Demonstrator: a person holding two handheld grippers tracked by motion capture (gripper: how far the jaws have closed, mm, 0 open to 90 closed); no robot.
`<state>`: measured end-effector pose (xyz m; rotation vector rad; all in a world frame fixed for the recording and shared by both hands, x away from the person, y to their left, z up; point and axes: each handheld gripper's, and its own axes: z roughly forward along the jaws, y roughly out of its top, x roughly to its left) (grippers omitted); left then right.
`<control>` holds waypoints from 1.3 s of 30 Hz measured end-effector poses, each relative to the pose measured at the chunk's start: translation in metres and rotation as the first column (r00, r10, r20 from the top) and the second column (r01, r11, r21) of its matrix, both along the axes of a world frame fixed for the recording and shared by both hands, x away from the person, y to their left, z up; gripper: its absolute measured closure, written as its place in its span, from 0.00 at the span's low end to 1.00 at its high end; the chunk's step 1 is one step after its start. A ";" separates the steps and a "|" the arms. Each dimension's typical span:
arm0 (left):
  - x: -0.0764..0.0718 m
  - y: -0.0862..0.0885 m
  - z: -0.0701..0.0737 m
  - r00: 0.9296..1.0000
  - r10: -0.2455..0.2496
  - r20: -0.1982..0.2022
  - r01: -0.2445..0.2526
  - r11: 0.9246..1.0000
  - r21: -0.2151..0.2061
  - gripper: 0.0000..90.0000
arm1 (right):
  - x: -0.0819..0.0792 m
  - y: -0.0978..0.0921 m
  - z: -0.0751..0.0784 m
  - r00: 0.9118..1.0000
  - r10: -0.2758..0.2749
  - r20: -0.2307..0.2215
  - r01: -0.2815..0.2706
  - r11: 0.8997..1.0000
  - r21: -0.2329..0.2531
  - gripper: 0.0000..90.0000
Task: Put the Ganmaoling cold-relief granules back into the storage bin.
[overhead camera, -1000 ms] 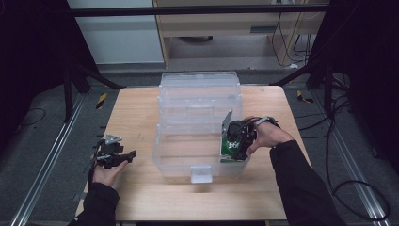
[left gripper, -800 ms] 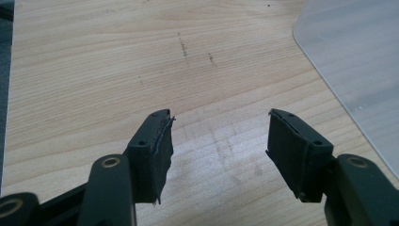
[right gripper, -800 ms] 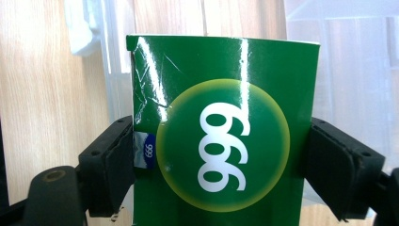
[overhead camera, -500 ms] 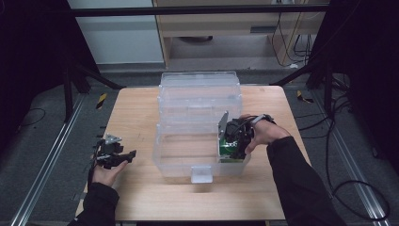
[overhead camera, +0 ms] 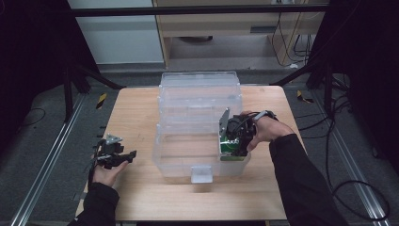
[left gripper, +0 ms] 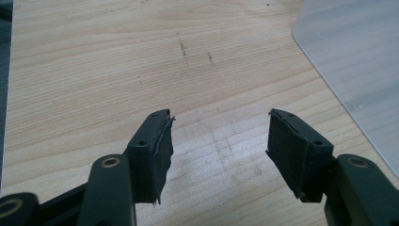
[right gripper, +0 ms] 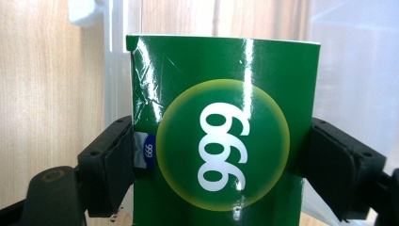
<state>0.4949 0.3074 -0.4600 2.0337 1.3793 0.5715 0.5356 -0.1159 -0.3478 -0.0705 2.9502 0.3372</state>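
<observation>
Both jaws of our right gripper [right gripper: 221,165] clamped the green box [right gripper: 221,122], long axis pointing ahead into the clear bin [overhead camera: 200,136]; left gripper [left gripper: 219,146] open, idle.

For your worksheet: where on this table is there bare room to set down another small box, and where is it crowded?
Bare wood lies left of the clear plastic bin, between it and the open left hand-held gripper, and along the table front edge. It is crowded at the bin's right front corner, where the right hand-held gripper holds the green box.
</observation>
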 end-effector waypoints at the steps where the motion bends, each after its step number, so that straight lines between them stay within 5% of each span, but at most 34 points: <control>1: 0.000 0.000 0.000 1.000 -0.001 -0.002 0.001 1.000 0.000 0.44 | 0.000 0.000 0.001 1.000 -0.002 0.003 0.002 1.000 -0.002 0.20; 14: 0.000 0.000 0.000 1.000 0.000 0.001 0.000 1.000 -0.003 0.44 | 0.000 0.006 -0.004 1.000 0.012 -0.015 -0.013 0.997 -0.081 0.20; 18: 0.000 -0.001 0.000 1.000 -0.001 0.003 0.002 1.000 -0.002 0.44 | 0.000 0.008 -0.017 0.999 0.025 -0.024 -0.027 0.992 -0.121 0.20; 25: 0.000 0.000 0.000 1.000 -0.004 -0.003 0.004 1.000 0.003 0.44 | 0.003 0.009 -0.028 0.999 0.018 -0.047 -0.024 0.993 -0.119 0.19; 29: 0.000 0.000 0.000 1.000 -0.002 0.000 0.002 1.000 -0.001 0.44 | 0.005 0.005 -0.031 0.997 -0.026 -0.073 0.020 0.996 -0.082 0.19; 39: 0.000 -0.001 0.001 1.000 -0.007 0.002 0.007 1.000 0.002 0.44 | 0.002 -0.001 -0.036 0.996 -0.024 -0.082 0.022 0.999 -0.030 0.18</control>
